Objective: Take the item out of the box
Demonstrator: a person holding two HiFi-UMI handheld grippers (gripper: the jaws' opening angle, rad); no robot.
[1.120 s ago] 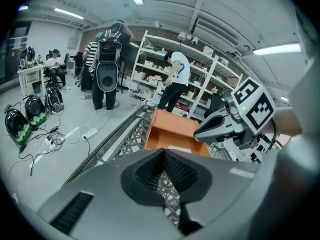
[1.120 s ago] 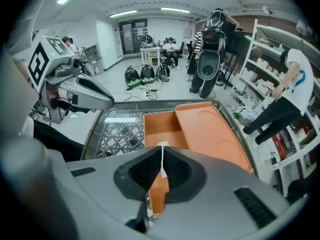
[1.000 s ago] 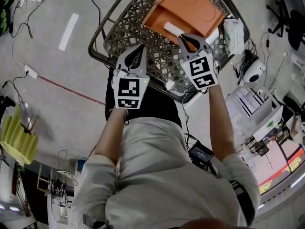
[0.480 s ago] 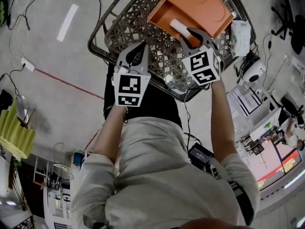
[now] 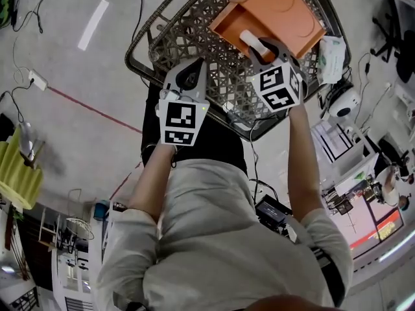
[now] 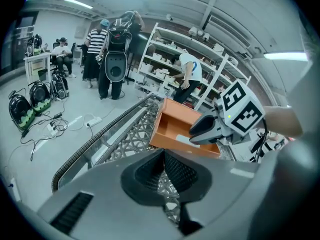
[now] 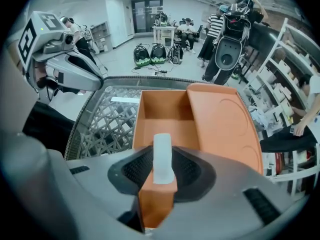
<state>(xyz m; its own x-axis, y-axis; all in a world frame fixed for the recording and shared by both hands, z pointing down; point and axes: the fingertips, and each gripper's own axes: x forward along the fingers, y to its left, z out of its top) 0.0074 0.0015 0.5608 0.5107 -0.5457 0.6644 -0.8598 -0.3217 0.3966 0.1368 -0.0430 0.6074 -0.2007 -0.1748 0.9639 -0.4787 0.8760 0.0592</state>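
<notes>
Big dark lattice-weave basket w/ metal rim (image 5: 185, 34) lies under both sets of jaws. Orange open-lidded box (image 5: 288, 18) sits in it, straight ahead of the right gripper (image 5: 259, 47), whose jaws reach over the near wall. Left gripper (image 5: 193, 67): jaws closed, nothing btwn them, lattice below the tips, box ahead & to their right. Right jaws look pressed on both sides of the white flat bar-shaped item (image 7: 162, 156); it sits btwn the pads, far end poking past the tips into the box. To do this well, imo: confirm grip is firm, then lift straight up so the bar clears the wall w/o dragging the box. Left could pin the rim if it rides up.
</notes>
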